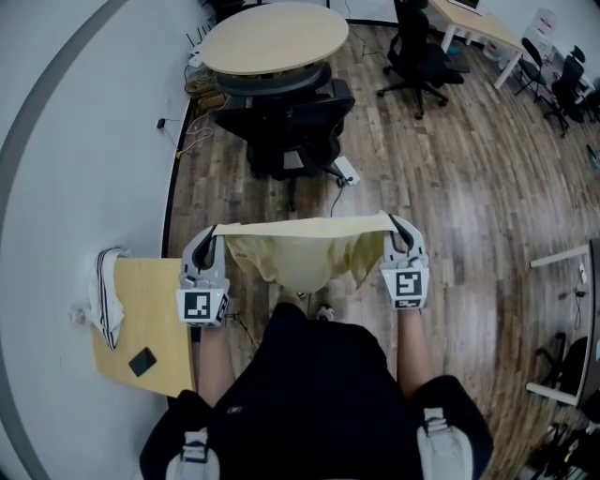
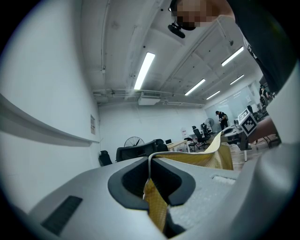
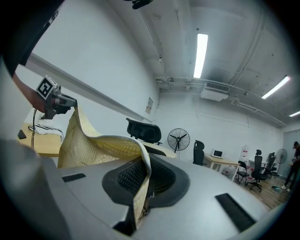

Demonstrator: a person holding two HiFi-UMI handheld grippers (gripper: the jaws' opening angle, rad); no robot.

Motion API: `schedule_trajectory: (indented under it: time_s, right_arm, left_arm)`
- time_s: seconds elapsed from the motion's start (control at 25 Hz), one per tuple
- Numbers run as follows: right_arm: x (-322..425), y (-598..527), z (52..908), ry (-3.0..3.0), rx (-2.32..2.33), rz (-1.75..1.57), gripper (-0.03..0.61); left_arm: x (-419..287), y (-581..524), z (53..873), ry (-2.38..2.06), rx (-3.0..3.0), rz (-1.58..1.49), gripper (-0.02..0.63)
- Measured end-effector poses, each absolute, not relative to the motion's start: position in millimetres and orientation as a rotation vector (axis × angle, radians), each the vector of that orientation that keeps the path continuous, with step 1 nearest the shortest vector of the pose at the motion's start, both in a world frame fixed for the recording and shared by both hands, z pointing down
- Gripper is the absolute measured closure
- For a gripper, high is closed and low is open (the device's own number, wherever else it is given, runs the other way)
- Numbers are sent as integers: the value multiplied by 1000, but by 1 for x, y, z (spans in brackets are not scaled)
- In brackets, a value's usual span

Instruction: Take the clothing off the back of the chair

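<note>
A pale yellow garment [image 1: 309, 251] hangs stretched between my two grippers in front of the person's body, its top edge taut and the rest sagging below. My left gripper [image 1: 215, 236] is shut on the garment's left corner; in the left gripper view the cloth [image 2: 157, 206] runs pinched between the jaws. My right gripper [image 1: 394, 225] is shut on the right corner, where the fabric [image 3: 140, 187] folds down between its jaws. The black office chair [image 1: 292, 131] stands further ahead by the round table, with its back bare.
A round wooden table [image 1: 274, 37] stands beyond the chair. A small desk [image 1: 150, 323] at the left wall bears a folded striped cloth [image 1: 107, 295] and a dark phone [image 1: 142, 361]. More office chairs [image 1: 417, 52] and a white table [image 1: 478, 26] stand at the far right. Cables lie on the floor.
</note>
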State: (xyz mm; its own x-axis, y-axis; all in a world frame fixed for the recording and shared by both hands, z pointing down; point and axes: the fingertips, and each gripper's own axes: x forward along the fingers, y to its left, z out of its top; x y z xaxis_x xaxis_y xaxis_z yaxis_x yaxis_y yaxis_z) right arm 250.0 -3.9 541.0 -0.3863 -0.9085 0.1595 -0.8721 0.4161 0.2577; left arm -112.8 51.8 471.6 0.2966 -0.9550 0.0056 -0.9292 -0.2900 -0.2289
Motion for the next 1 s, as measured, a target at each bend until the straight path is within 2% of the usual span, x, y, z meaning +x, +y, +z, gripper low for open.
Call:
schedule_trajectory:
  time_s: [1.0]
  right_arm:
    - [241,9,537,-2396,1544,-213,578]
  left_arm:
    - [-121,65,466,1758,-2363,-201,603]
